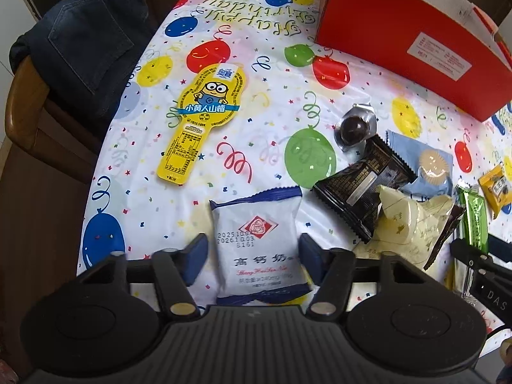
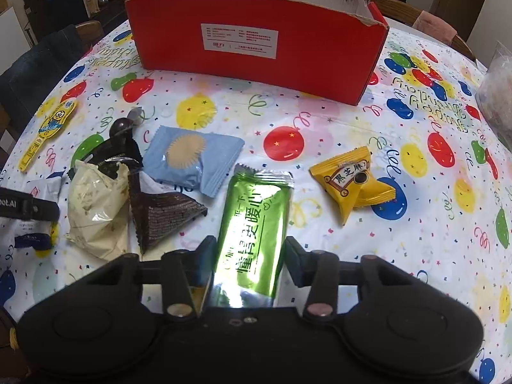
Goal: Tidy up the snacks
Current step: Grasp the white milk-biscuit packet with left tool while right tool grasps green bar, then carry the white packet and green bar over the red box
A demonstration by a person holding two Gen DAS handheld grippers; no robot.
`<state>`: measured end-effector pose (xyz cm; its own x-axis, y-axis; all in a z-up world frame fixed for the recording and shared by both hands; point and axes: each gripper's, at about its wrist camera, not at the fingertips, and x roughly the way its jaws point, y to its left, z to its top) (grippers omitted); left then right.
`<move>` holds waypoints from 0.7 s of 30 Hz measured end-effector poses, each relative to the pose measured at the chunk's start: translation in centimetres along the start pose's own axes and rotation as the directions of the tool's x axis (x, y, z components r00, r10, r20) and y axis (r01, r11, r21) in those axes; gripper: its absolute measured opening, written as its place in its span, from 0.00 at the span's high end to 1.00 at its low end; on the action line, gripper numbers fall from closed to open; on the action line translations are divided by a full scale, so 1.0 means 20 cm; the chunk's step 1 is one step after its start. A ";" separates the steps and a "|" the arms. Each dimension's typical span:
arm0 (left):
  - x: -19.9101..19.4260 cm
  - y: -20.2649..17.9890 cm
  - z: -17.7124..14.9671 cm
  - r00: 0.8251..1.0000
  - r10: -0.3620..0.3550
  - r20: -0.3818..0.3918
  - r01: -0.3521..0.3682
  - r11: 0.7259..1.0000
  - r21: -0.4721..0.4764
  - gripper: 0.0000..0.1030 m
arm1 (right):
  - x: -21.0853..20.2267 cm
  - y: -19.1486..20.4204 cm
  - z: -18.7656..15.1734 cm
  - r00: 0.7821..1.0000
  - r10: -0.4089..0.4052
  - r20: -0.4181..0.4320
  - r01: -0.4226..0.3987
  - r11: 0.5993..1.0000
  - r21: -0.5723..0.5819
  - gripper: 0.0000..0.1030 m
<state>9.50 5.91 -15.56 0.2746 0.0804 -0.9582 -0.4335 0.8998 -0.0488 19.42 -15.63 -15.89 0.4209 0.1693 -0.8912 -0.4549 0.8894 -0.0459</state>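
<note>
The left gripper (image 1: 252, 252) points steeply down at the tabletop (image 1: 262, 121), its blue pads set against the two long sides of a white and blue milk-candy packet (image 1: 256, 249) that lies near the table's left edge; the jaws stand part closed and pinch the packet. The right gripper (image 2: 248, 256) is likewise narrowed onto a shiny green snack bar (image 2: 256, 224), the pads touching its sides near the lower end. Beyond the green bar lie a pale blue biscuit packet (image 2: 192, 160), a yellow sesame sweet (image 2: 348, 182), a torn cream wrapper (image 2: 96, 204) and a dark brown triangular wrapper (image 2: 160, 214). A black packet (image 1: 364, 185) and a foil-cupped chocolate ball (image 1: 353, 126) sit near the middle, and a yellow Minion-printed haw stick (image 1: 201, 112) lies apart towards the left edge. An open red cardboard box (image 2: 256, 48) stands at the far edge of the balloon-printed cloth.
</note>
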 end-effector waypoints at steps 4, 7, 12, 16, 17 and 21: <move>-0.01 0.02 0.00 1.000 -0.020 0.004 0.020 1.000 -0.015 0.52 | -0.01 -0.01 0.00 1.000 0.003 0.003 -0.003 1.000 0.013 0.60; -0.01 0.03 -0.01 1.000 -0.029 0.005 0.029 0.999 -0.026 0.53 | -0.03 -0.03 0.00 1.000 0.013 0.012 -0.014 0.999 0.033 0.60; -0.03 0.06 -0.01 0.999 -0.045 0.003 0.045 0.998 -0.046 0.53 | -0.08 -0.06 0.00 0.999 0.040 0.030 -0.042 0.996 0.079 0.60; -0.06 0.07 -0.01 0.999 -0.052 0.012 0.052 0.998 -0.047 0.54 | -0.14 -0.08 0.01 0.997 0.056 0.052 -0.061 0.993 0.102 0.60; -0.07 0.07 -0.01 0.999 -0.051 0.016 0.052 0.998 -0.047 0.54 | -0.16 -0.08 0.02 0.996 0.062 0.058 -0.067 0.992 0.102 0.60; -0.14 0.08 0.01 0.997 -0.066 0.043 0.068 0.997 -0.038 0.54 | -0.24 -0.08 0.05 0.993 0.083 0.089 -0.092 0.991 0.096 0.60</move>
<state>8.21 7.32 -12.96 0.3395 0.0391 -0.9398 -0.4466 0.8861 -0.1244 18.89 -17.38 -11.12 0.4500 0.2800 -0.8480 -0.4142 0.9067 0.0796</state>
